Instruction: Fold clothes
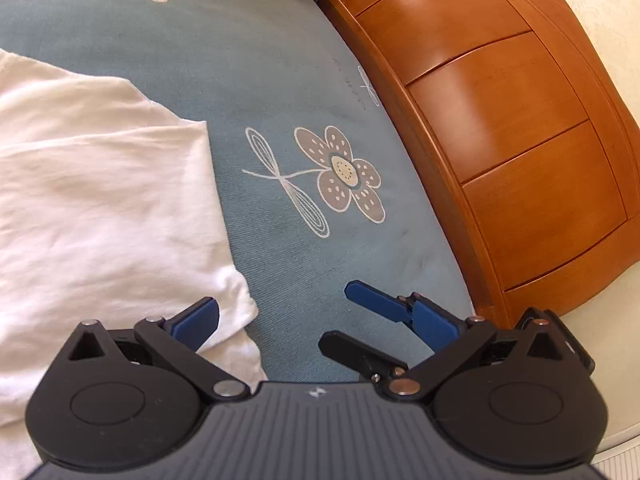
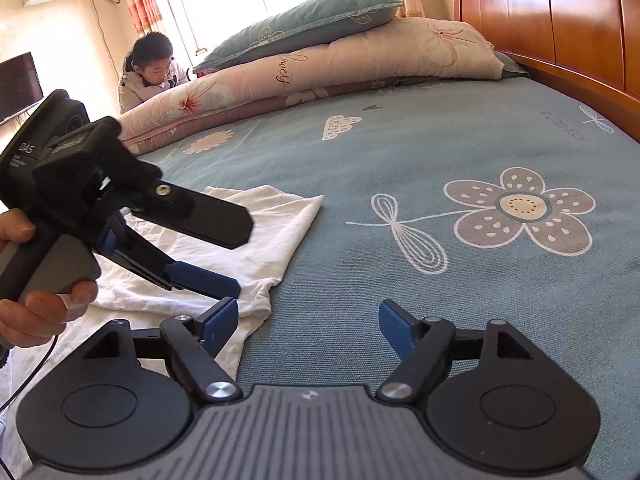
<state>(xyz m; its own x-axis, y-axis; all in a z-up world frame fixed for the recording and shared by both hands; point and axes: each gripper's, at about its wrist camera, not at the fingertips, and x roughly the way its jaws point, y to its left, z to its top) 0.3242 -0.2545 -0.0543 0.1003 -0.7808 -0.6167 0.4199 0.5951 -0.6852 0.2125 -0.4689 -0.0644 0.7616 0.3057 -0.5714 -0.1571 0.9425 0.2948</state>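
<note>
Right hand-held gripper (image 2: pixel 308 322) open, white garment (image 2: pixel 224 248) lengthwise toward pillows (image 2: pixel 320 52)

A white garment (image 2: pixel 224 248) lies spread on the bed sheet (image 2: pixel 440 152), to the left of the sheet's large printed flower (image 2: pixel 520 210). The headboard (image 2: pixel 560 20) stands behind and right of the flower. Folded quilts (image 2: pixel 320 68) lie stacked far behind it, with a pillow (image 2: pixel 304 20) on top. A person (image 2: pixel 148 72) leans at the bed's far side, behind the quilts.
</note>
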